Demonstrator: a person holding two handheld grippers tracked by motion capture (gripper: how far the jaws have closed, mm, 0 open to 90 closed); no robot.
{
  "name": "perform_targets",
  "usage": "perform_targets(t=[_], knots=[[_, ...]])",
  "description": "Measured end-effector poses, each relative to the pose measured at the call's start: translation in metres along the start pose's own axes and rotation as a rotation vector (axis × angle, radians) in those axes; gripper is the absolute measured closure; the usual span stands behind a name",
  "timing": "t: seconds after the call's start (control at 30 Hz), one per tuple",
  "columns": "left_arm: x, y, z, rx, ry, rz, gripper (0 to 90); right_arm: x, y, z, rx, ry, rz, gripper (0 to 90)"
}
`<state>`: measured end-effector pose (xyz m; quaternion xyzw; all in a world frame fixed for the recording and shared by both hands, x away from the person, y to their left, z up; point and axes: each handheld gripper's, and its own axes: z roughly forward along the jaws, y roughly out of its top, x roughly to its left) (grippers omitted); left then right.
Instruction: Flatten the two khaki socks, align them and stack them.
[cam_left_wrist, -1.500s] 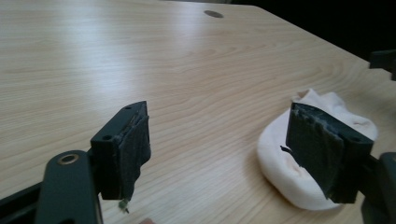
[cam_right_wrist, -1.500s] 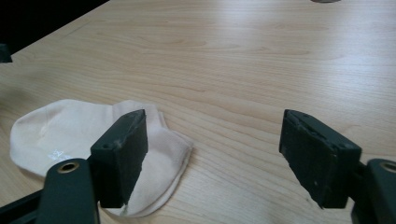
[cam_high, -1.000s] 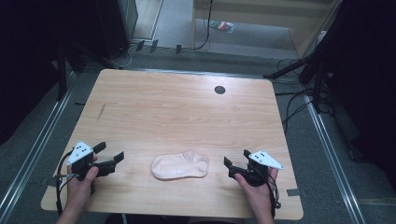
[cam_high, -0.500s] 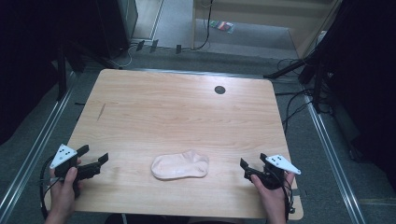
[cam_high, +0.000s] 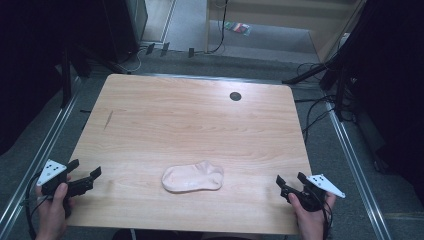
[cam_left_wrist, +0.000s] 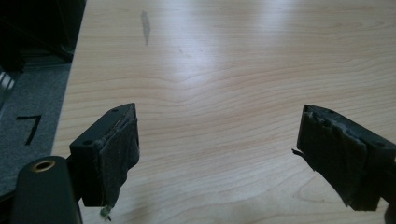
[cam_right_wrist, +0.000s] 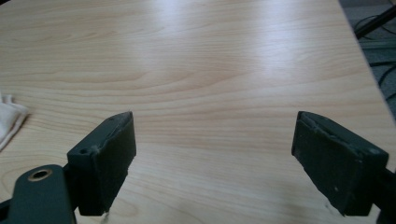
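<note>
A pale pink sock (cam_high: 193, 177) lies flat near the front middle of the wooden table (cam_high: 190, 120). My left gripper (cam_high: 86, 177) hovers at the table's front left corner, open, well left of the sock. My right gripper (cam_high: 291, 184) sits at the front right corner, also open, well right of the sock. In the left gripper view the gripper (cam_left_wrist: 215, 154) has its jaws wide apart over bare wood. In the right gripper view the gripper (cam_right_wrist: 212, 158) is equally wide, and an edge of the sock (cam_right_wrist: 9, 119) shows at the far left.
A small dark round hole (cam_high: 235, 96) sits near the table's far edge. A dark streak (cam_high: 108, 119) marks the wood at the left. Cables (cam_high: 315, 110) and dark stands lie on the floor around the table.
Both grippers have drawn outward and back toward the front corners, away from the sock. The sock has stayed where it was.
</note>
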<state>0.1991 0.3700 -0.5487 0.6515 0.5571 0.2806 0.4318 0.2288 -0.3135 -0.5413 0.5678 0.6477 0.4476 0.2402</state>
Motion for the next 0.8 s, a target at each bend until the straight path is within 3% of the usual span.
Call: perform_targets(t=[0.23,0.33,0.53,0.8], knots=[[0.012,-0.005,-0.010,-0.008,0.018,-0.018,13.5,-0.018,-0.011,-0.016,0.009,-0.019,0.006,14.3],[0.012,-0.006,-0.009,-0.007,0.007,-0.022,13.5,-0.023,-0.015,-0.022,0.014,-0.011,0.012,14.3],[0.006,-0.005,-0.003,0.033,0.013,0.026,13.5,-0.025,-0.016,-0.023,0.014,-0.008,0.029,14.9],[0.010,-0.004,-0.002,0.046,-0.013,-0.008,13.5,-0.026,-0.015,-0.023,0.022,-0.010,0.037,15.3]])
